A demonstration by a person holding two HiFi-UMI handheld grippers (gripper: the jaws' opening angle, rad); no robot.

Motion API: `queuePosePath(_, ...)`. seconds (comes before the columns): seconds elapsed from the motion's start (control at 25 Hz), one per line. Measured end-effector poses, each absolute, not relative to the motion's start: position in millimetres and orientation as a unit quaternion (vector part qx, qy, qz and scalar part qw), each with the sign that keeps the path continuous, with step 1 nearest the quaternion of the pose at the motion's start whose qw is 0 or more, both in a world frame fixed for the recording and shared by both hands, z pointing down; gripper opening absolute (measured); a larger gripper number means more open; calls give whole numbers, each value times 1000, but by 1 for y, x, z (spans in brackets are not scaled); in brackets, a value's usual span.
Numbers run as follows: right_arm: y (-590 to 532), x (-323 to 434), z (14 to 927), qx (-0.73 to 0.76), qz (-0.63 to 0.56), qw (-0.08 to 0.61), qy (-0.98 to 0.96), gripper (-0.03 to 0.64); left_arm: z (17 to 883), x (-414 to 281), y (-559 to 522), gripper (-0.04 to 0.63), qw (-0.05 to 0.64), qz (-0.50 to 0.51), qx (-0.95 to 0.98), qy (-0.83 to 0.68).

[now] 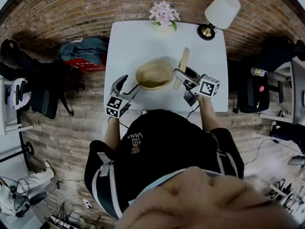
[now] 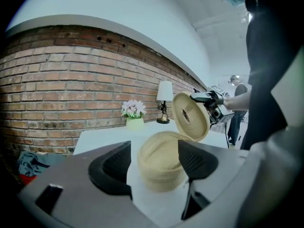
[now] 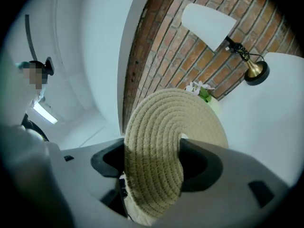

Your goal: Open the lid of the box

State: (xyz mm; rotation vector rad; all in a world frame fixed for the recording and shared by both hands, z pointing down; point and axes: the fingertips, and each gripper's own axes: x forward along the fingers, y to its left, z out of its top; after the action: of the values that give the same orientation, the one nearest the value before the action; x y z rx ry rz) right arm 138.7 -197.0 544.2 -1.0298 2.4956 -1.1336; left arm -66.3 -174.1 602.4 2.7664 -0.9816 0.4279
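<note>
Status: the lid is off the box, so the opening step is judged essentially complete. What is left is probably to set the lid down.

Right gripper: the jaws are closed on the woven lid, one pad on each face. The lid is held on edge, clear of the box and just to its right. In the head view its long axis runs from the table's front edge toward the far edge, and the upper rim leans slightly right.

Left gripper: the jaws are wide apart and hold nothing. The open box stands straight ahead in the gap between them. The pads look close to the box wall, but the left gripper view is too blurred there to say whether they touch it.

Box position: on the white table, near the front edge and about mid-width, with its mouth facing up.

Governing relation: the lid is to the right of the box and the left gripper is to its left, so the box sits between the two grippers. The right gripper is the one placed to put the lid down.

Clearances:
- The table right of the lid is bare out to the right edge.
- The lamp stands at the far right corner.
- The flowers stand at the middle of the far edge.
- Both are well apart from the lid.
- Judgement: keep any set-down in from the right and front edges.
</note>
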Motion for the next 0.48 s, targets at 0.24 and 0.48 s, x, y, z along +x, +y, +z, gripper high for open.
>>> queuePosePath(0.24, -190, 163, 539, -365, -390, 146, 833, 324, 560, -68, -186, 306, 88, 70, 927, -358)
queuePosePath(0.48, -181, 182, 534, -383, -381, 163, 826, 324, 525, -55, -185, 204, 51, 45, 933, -353)
